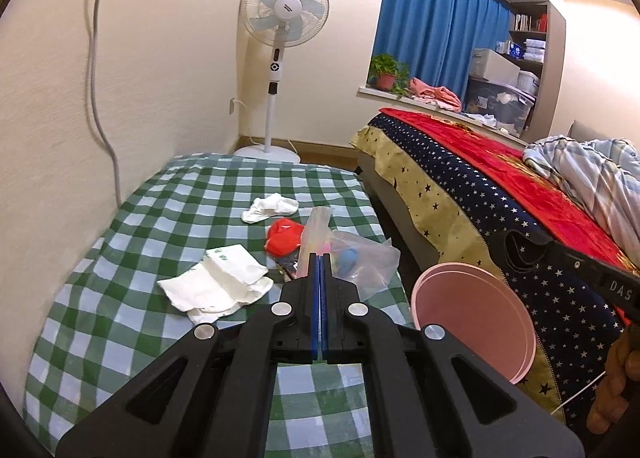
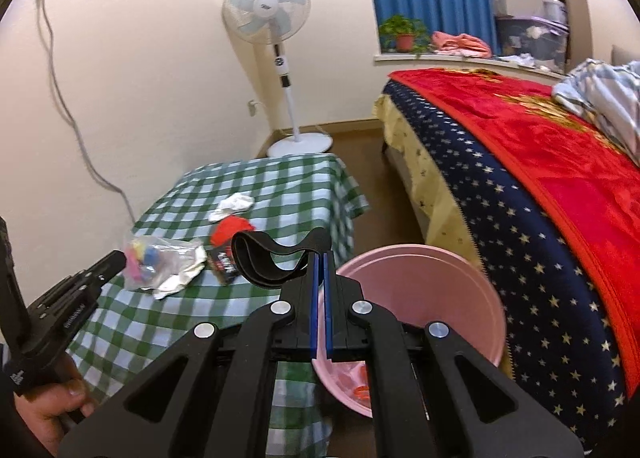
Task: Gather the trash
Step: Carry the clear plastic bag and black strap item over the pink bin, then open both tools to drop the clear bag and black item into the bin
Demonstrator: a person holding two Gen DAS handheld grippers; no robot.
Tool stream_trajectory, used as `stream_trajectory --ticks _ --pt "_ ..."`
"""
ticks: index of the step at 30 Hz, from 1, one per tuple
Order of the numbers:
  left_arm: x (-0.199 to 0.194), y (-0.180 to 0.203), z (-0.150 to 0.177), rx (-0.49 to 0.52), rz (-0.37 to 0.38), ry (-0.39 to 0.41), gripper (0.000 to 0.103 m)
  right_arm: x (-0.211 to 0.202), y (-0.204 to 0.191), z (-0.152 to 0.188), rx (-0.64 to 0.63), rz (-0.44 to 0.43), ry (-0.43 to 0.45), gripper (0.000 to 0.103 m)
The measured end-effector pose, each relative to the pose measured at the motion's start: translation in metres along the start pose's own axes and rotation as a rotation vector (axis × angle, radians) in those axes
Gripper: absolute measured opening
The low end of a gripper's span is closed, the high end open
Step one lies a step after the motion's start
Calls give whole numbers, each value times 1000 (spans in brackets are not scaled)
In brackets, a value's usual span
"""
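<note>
My left gripper is shut on a clear plastic bag with pink and blue bits inside, held just above the green checked table. The right wrist view shows this gripper and the bag at the left. My right gripper is shut on a looped black strap, beside the rim of a pink bucket that has red scraps at its bottom. Still on the table are white paper, a crumpled white piece, a red lump and a dark packet.
The pink bucket stands in the narrow gap between the table and a bed with a starred blanket. A standing fan is in the far corner. A grey cable runs down the wall. A hand grips the left tool.
</note>
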State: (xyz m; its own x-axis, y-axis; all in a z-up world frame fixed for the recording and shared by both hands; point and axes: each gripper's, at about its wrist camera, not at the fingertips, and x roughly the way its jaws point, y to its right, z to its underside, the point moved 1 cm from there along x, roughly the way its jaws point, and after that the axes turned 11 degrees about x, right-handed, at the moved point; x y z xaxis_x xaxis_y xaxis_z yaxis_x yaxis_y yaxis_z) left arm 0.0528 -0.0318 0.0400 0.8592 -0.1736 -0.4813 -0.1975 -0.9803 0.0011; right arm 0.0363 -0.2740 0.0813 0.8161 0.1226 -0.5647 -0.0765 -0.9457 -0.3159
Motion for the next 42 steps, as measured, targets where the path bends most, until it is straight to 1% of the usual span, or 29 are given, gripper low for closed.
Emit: stream_trajectory --ticks 4,8,11,22,31,42 --pt "7 9 2 -5 17 2 0 5 17 -1 55 29 7 2" --pt "14 23 1 11 36 8 0 6 26 -7 70 66 40 2" --pt "20 32 0 22 54 11 0 9 32 -9 89 83 41 2" --pt "47 62 7 8 120 -12 0 13 44 -10 91 150 58 2" --pt "58 92 7 52 165 -19 0 16 57 -10 98 225 81 2" --pt "73 118 11 66 202 -42 0 18 71 -9 125 271 80 2"
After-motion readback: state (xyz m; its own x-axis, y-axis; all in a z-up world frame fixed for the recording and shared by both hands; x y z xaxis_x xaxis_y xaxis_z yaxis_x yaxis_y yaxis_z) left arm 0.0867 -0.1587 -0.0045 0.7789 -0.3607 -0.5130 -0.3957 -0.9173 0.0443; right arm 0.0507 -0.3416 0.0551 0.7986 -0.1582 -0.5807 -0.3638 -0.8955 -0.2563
